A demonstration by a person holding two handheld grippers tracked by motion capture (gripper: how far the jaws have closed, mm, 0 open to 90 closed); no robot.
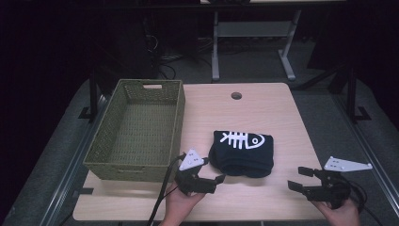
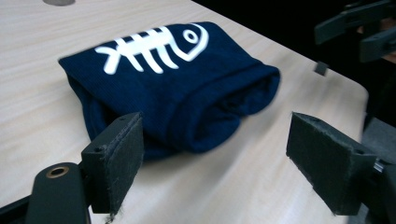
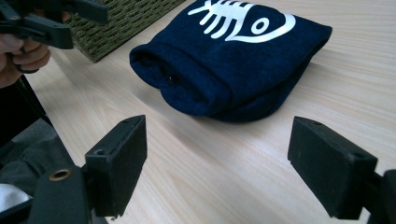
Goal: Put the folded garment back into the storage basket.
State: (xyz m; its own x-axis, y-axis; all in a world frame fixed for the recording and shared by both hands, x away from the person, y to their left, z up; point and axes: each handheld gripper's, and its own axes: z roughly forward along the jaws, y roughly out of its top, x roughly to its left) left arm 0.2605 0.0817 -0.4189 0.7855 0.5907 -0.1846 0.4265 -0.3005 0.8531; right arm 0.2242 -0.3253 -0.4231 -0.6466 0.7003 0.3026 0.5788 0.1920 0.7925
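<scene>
while both hands are waiting at the near edge of the wooden table [image 1: 277, 113], an empty green wicker basket [image 1: 136, 127] is sitting at the far left. just right of it, the left gripper [image 1: 207, 175] is hovering with its jaws spread wide, close to the near left corner of the folded navy garment [image 1: 242, 153], whose white fish-skeleton print [image 1: 242, 140] is facing up at mid-table. farther right, the right gripper [image 1: 301, 178] is holding apart from the cloth, jaws likewise parted and gripping nothing. judged risk: a pinch on the top layer alone is likely to unroll the loose fold [image 3: 187, 91], letting the garment sag open or snag on the basket's rim during any transfer.
</scene>
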